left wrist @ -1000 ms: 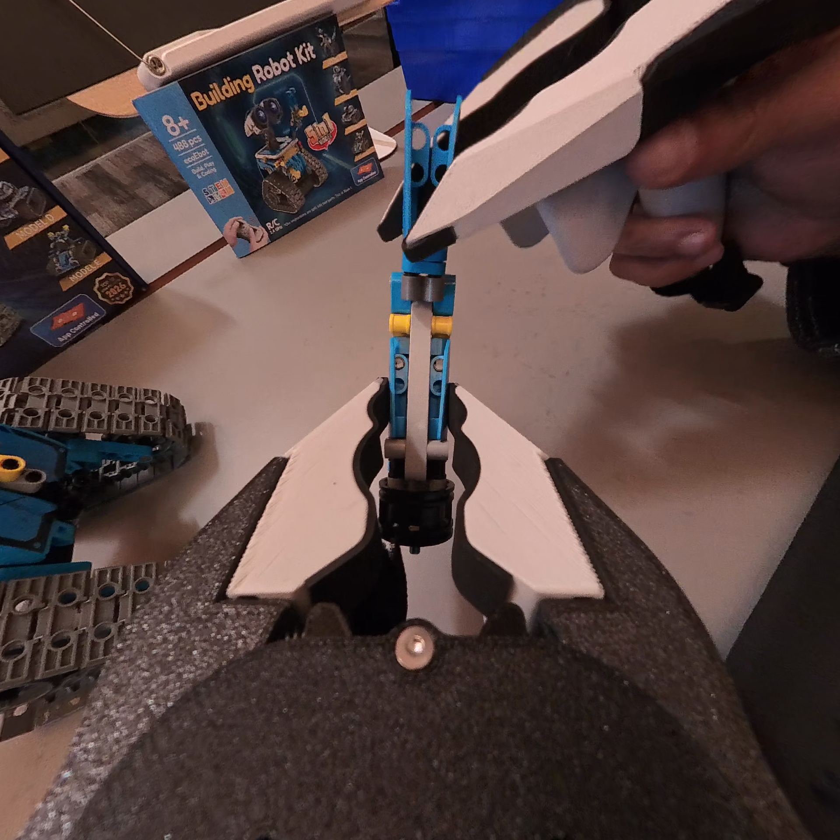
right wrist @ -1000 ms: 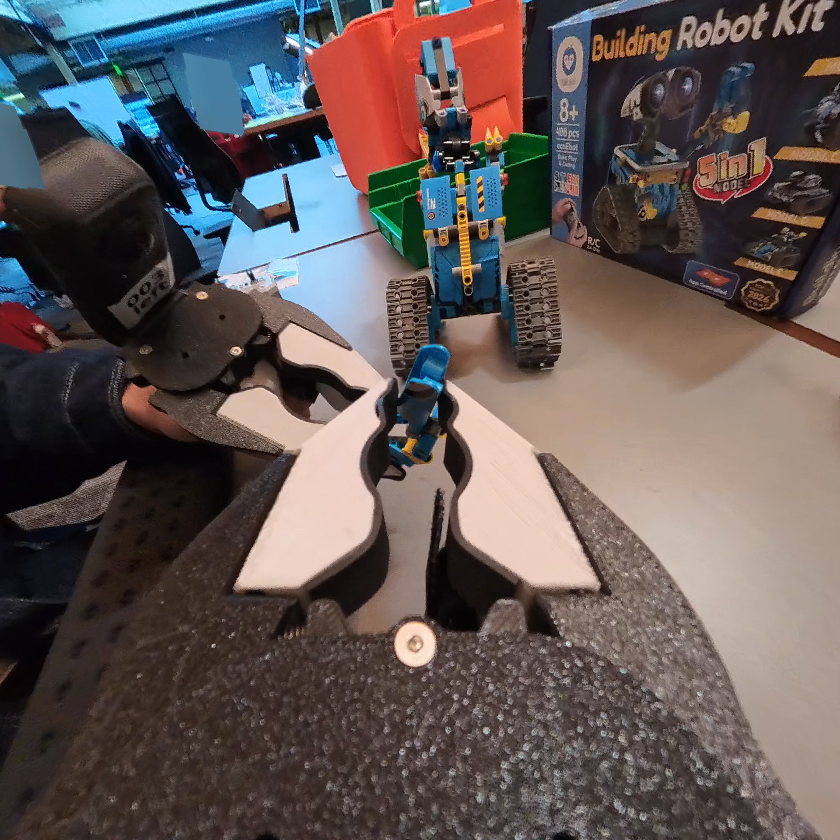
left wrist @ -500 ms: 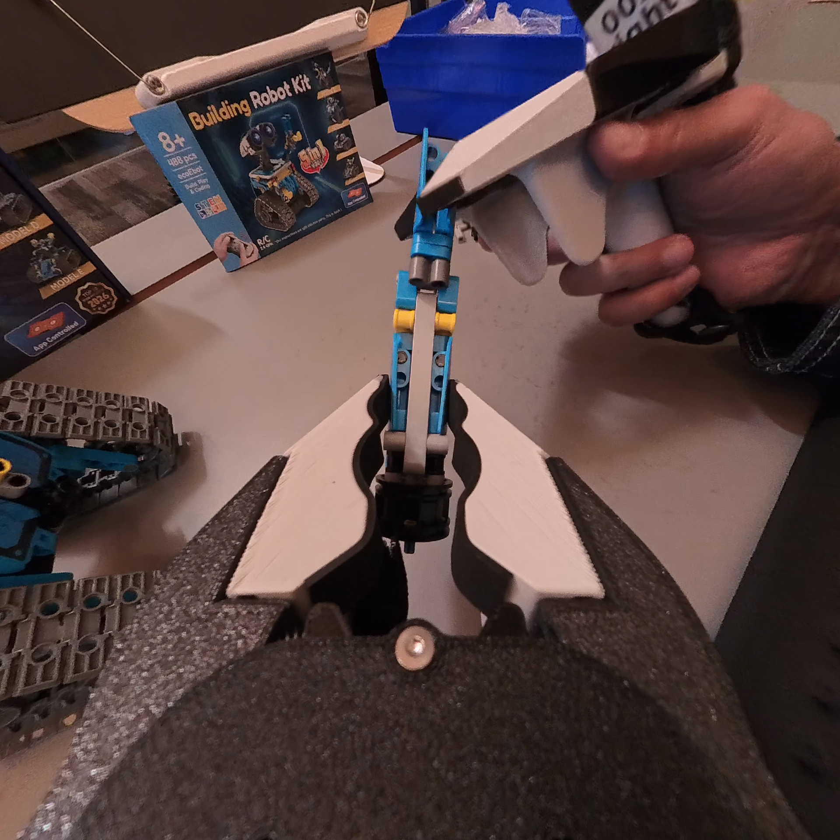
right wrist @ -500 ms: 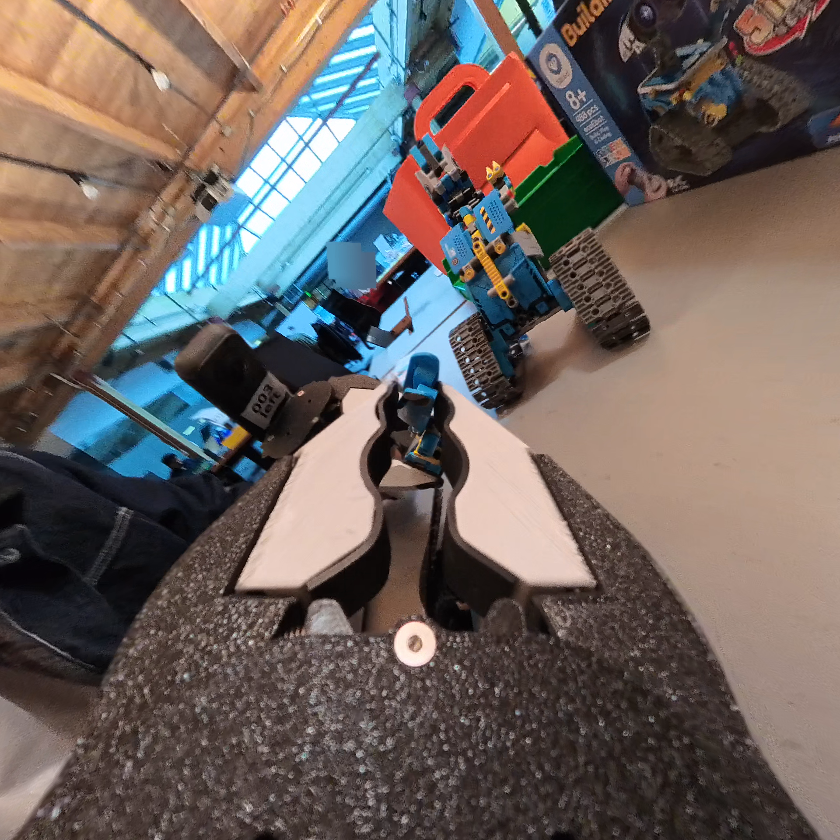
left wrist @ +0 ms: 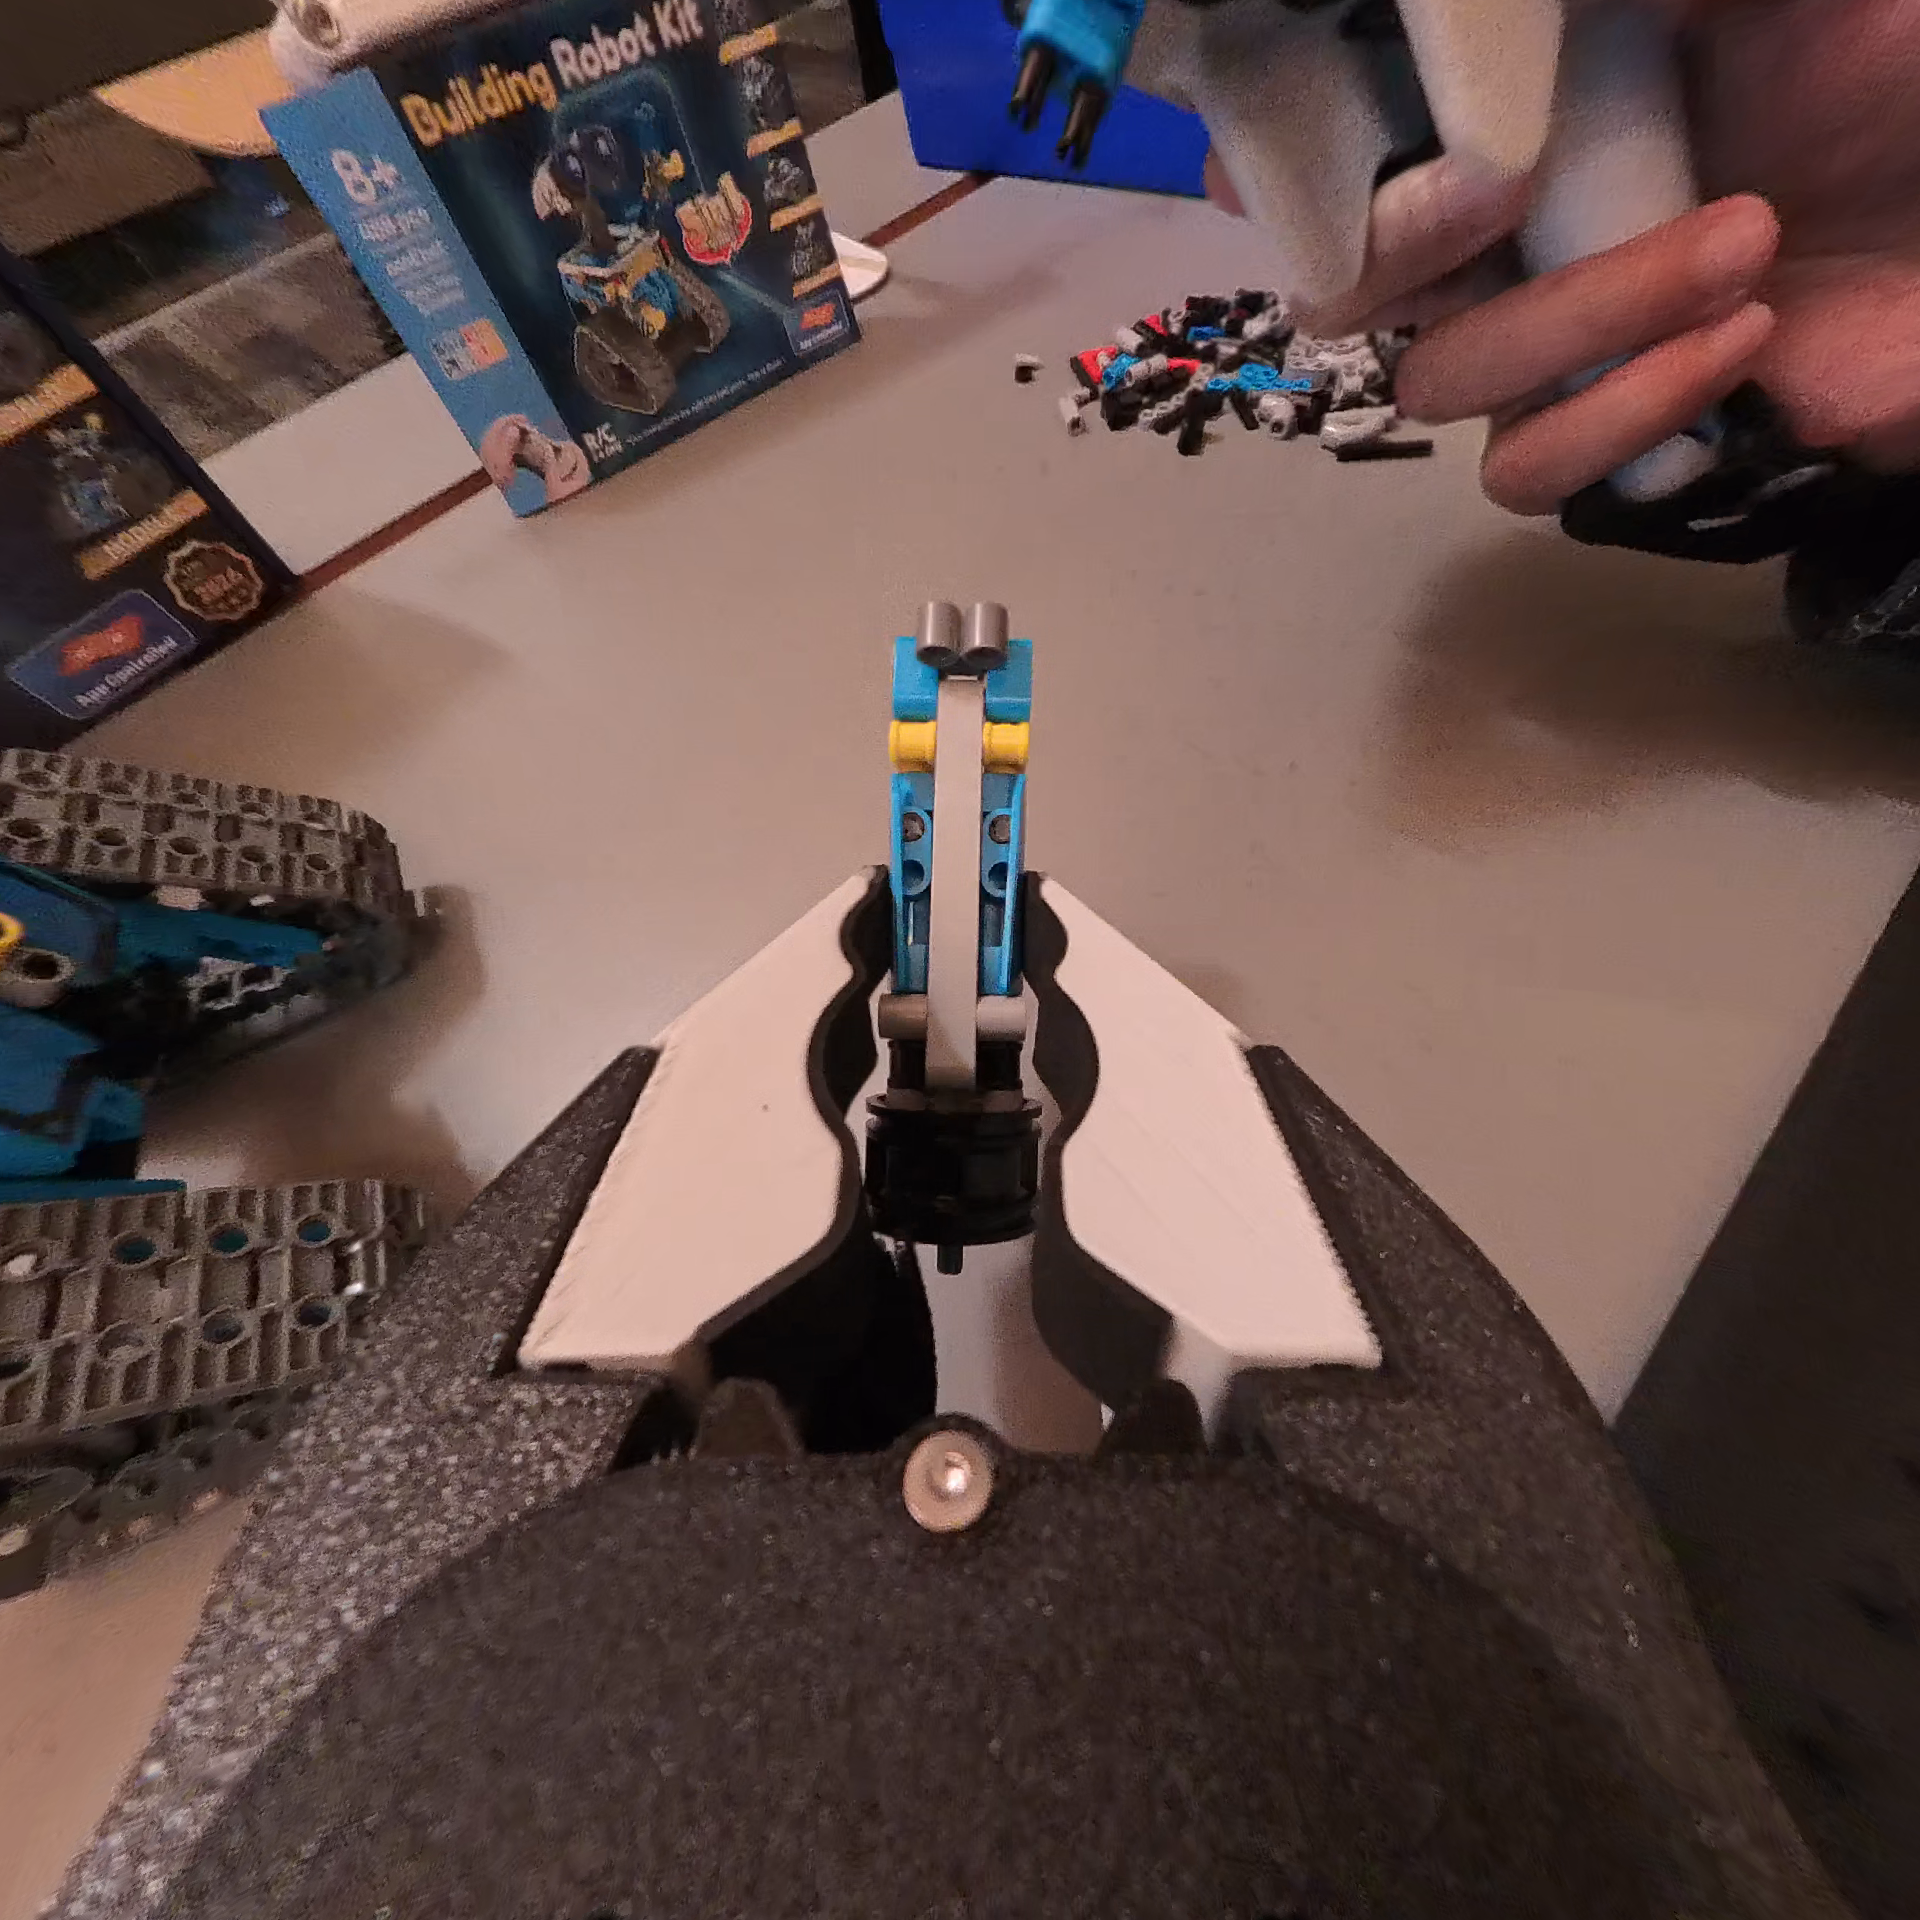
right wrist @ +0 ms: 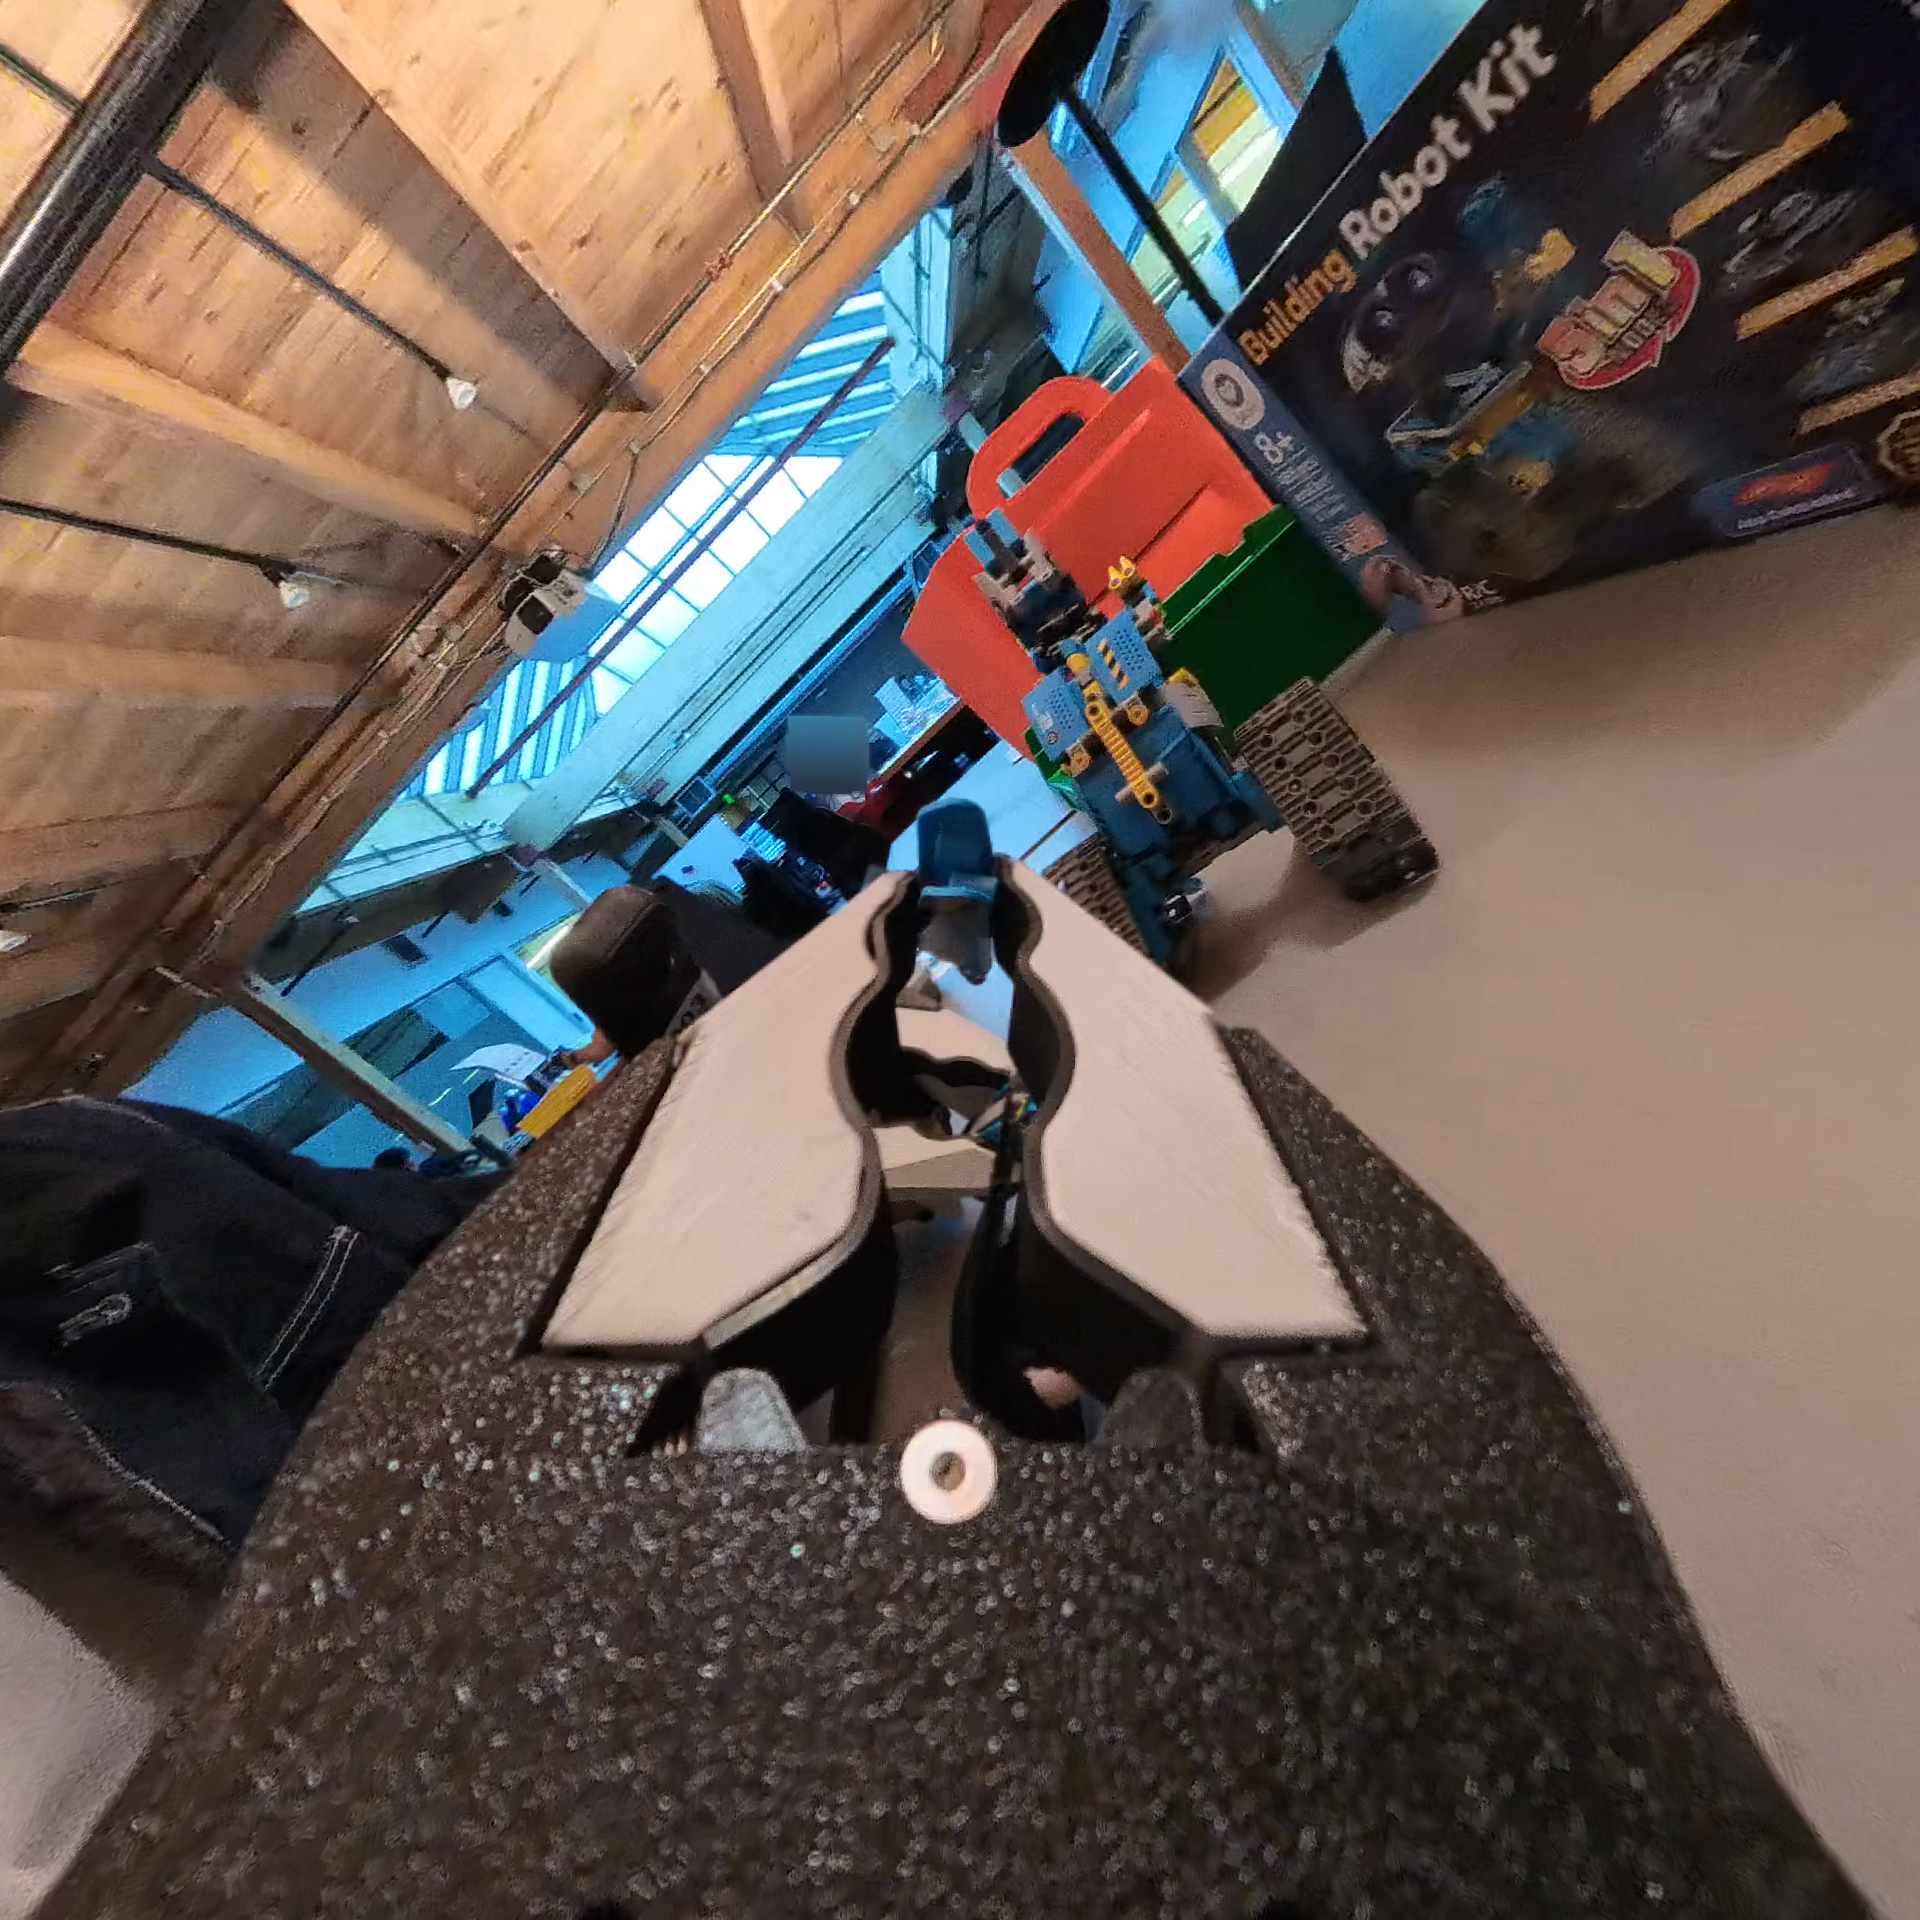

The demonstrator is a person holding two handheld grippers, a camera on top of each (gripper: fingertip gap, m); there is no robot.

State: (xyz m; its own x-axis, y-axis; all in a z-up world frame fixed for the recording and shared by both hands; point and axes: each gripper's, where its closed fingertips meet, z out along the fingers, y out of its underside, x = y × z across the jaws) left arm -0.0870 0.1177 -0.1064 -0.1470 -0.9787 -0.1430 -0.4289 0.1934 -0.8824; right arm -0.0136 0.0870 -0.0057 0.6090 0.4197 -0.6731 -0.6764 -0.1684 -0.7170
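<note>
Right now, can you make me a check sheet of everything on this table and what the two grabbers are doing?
Surface: grey table, one long seam at the back.
Job's things: blue brick arm clamped in the left gripper; small blue piece with two black pins clamped in the right gripper, raised off the table.
Clutter: loose parts pile; tracked robot; two kit boxes; blue bin; green bin; orange case.
Grippers: both shut on their pieces; a hand holds the right one.
Cables: nothing seen on the table.
Surroundings: wooden ceiling, skylights, desks behind.
</note>
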